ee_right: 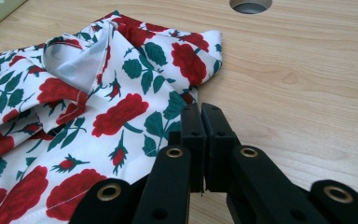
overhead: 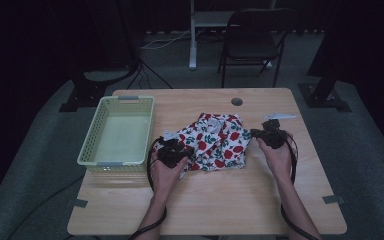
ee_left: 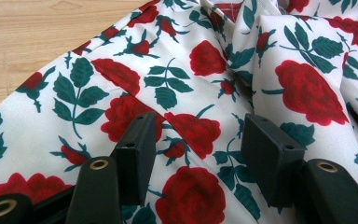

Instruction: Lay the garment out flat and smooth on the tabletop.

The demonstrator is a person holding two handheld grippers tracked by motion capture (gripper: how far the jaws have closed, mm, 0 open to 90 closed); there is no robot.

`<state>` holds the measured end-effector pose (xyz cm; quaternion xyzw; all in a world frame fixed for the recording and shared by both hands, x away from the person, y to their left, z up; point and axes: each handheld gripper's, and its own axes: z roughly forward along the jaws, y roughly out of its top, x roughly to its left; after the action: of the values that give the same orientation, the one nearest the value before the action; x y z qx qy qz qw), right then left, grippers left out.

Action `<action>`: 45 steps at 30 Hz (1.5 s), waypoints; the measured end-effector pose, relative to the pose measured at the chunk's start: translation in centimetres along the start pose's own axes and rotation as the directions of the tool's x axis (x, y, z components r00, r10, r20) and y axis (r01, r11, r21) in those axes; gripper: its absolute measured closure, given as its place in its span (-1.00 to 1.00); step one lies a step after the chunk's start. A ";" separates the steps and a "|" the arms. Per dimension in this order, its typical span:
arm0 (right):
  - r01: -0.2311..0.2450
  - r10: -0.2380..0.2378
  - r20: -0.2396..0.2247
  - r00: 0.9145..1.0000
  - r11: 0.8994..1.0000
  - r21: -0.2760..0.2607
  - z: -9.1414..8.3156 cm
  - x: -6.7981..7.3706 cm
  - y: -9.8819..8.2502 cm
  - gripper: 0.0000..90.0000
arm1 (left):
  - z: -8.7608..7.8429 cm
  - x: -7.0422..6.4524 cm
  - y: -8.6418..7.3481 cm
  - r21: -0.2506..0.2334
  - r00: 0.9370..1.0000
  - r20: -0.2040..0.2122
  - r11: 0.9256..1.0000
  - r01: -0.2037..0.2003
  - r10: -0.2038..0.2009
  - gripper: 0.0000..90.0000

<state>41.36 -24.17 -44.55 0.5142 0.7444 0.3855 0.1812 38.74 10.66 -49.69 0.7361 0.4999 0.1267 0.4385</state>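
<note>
A pale green basket [overhead: 117, 131] stood at the bench's [overhead: 230, 205] left side. The left claw [overhead: 172, 151], jaws spread, hovered over the left edge of a crumpled white cloth [overhead: 215, 140] printed with red roses, lying mid-bench with its long axis slanting toward the far right. The right claw [overhead: 266, 132], jaws pressed together, sat at the cloth's right edge, bare wood beyond.
</note>
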 end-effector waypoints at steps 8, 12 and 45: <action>-0.019 0.019 0.007 1.000 1.000 -0.008 -0.5 -0.9 -0.3 0.97 | 0.0 0.0 0.0 0.000 1.000 0.000 1.000 -0.001 0.001 0.03; -0.023 0.023 0.012 1.000 1.000 -0.005 -0.5 -1.2 -0.5 0.97 | 0.0 0.0 0.0 0.000 1.000 0.000 1.000 -0.001 0.001 0.03; -0.042 0.042 0.061 0.997 0.999 -0.005 -1.9 -3.3 -0.9 0.97 | 0.0 0.1 0.0 -0.003 1.000 0.006 1.000 0.009 -0.009 0.03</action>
<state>40.86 -28.04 -44.39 0.5410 0.7267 0.3748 0.1968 38.76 10.72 -49.72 0.7335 0.5019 0.1233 0.4415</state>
